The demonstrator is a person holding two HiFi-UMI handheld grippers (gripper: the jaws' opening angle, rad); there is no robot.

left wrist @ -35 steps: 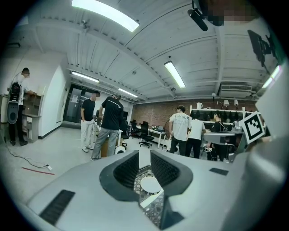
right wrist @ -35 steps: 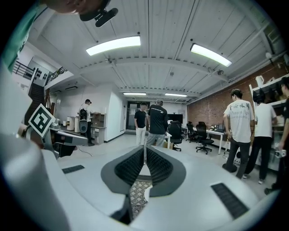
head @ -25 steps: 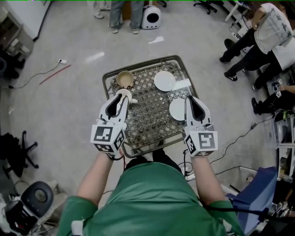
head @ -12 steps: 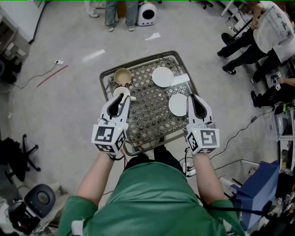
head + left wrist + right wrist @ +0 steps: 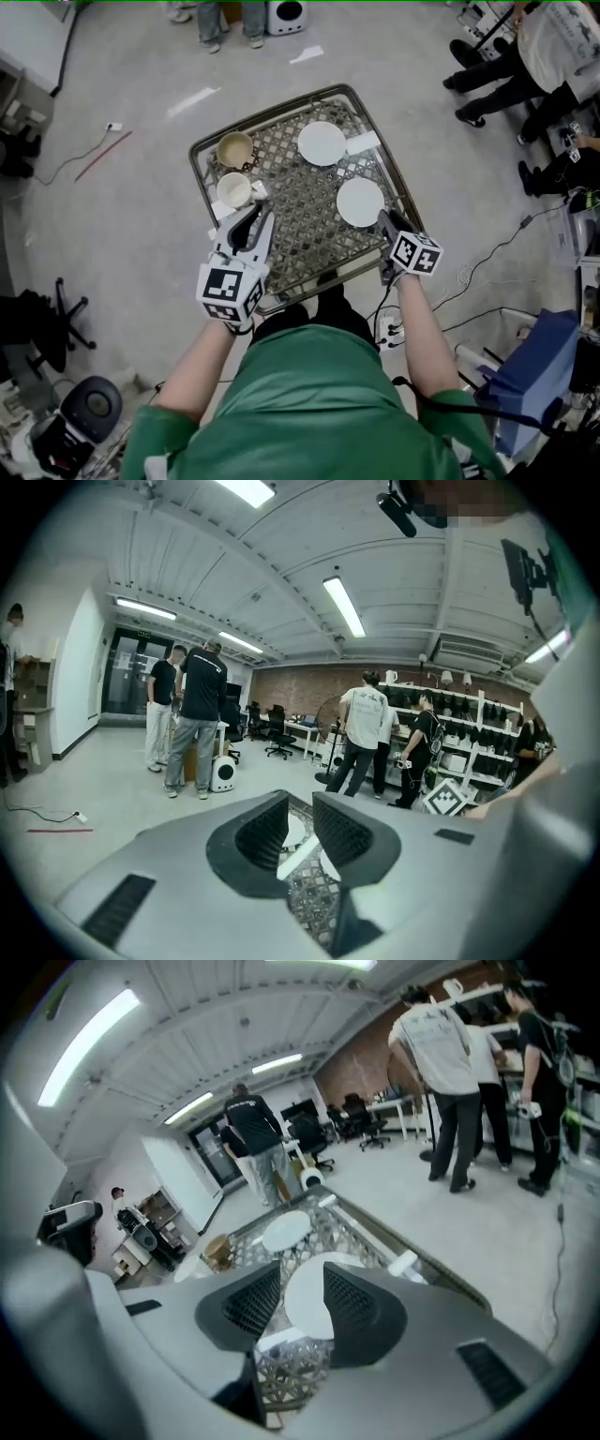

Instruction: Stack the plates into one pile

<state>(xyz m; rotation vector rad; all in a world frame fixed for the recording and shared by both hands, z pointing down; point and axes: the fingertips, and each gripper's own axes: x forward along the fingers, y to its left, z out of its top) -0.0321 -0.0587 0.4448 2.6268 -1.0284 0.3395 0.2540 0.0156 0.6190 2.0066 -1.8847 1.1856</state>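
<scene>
My right claw (image 5: pixel 383 219): jaws just opened, nothing gripped, aimed at near round white plate (image 5: pixel 360 202) on metal lattice tabletop (image 5: pixel 302 234); best taken by the rim, carried level onto far round white plate (image 5: pixel 322 142); left claw (image 5: pixel 255 215) slightly parted, empty.

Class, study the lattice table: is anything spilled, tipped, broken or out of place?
Nothing stands out. The near plate and far plate lie flat, apart, on the table; the tan cup and white cup stand upright. No spill or breakage shows.
</scene>
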